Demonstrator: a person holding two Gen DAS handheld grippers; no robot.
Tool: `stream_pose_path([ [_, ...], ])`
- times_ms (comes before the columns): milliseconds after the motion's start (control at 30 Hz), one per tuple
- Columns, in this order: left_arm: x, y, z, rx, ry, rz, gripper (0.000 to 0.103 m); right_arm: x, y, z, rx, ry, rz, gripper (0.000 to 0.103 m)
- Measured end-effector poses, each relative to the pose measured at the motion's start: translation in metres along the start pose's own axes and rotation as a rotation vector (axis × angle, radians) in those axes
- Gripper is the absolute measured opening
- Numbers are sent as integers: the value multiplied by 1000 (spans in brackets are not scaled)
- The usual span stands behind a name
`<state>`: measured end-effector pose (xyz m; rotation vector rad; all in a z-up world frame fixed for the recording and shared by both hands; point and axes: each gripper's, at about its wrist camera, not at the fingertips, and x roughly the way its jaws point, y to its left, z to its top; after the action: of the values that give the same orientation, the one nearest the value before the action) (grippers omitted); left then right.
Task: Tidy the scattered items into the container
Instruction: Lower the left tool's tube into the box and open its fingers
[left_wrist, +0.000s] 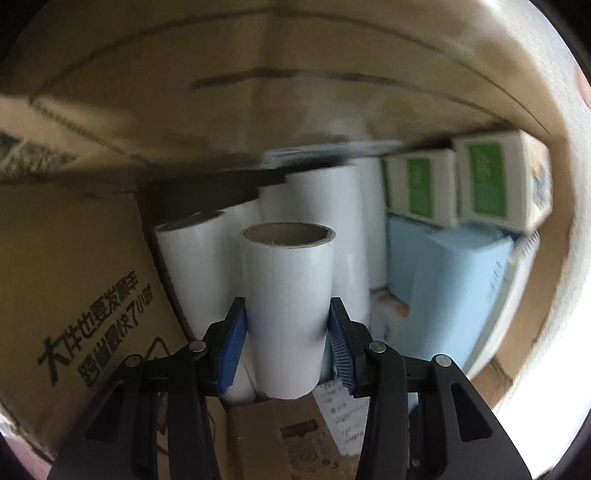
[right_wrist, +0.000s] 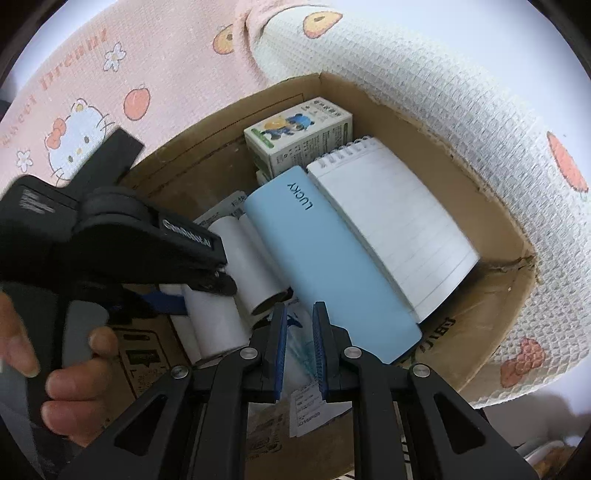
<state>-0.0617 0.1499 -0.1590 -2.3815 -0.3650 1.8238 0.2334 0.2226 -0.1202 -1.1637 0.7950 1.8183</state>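
Placing step. Left tongs (left_wrist: 288, 328) clamped on a white roll (left_wrist: 288, 295), both pads against its sides, cardboard core facing away from the camera. Roll is already inside the box (left_wrist: 74, 277), just above the other rolls (left_wrist: 195, 266) packed at the left end.

Right wrist view shows the same: left tongs (right_wrist: 184, 295) down in the box (right_wrist: 491, 295) over the rolls. The blue case (right_wrist: 332, 266), notepad (right_wrist: 391, 221) and small carton (right_wrist: 299, 133) fill the other half.

Right tongs (right_wrist: 299, 347) are pinched narrow with nothing gripped, hanging over the box's near edge.

Next, my read: lower the roll into the gap beside its neighbours, let it seat, then spread the pads and lift straight out. Tight fit; watch for nudging the stack or snagging the case.
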Motion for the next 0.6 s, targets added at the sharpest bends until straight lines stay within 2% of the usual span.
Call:
stream_pose_path([
  [100, -4, 2, 0, -37, -46, 6, 47, 0, 1, 3, -3, -4, -1, 12],
  [267, -6, 7, 2, -108, -63, -9, 48, 3, 0, 0, -11, 19, -4, 12],
  [367, -9, 9, 0, -124, -67, -18, 54, 8, 0, 1, -8, 33, -4, 12],
  [500, -14, 6, -2, -96, -81, -20, 59, 10, 3, 4, -8, 40, -6, 12],
  [600, -25, 1, -9, -55, -140, -4, 59, 17, 6, 3, -20, 42, 1, 12],
])
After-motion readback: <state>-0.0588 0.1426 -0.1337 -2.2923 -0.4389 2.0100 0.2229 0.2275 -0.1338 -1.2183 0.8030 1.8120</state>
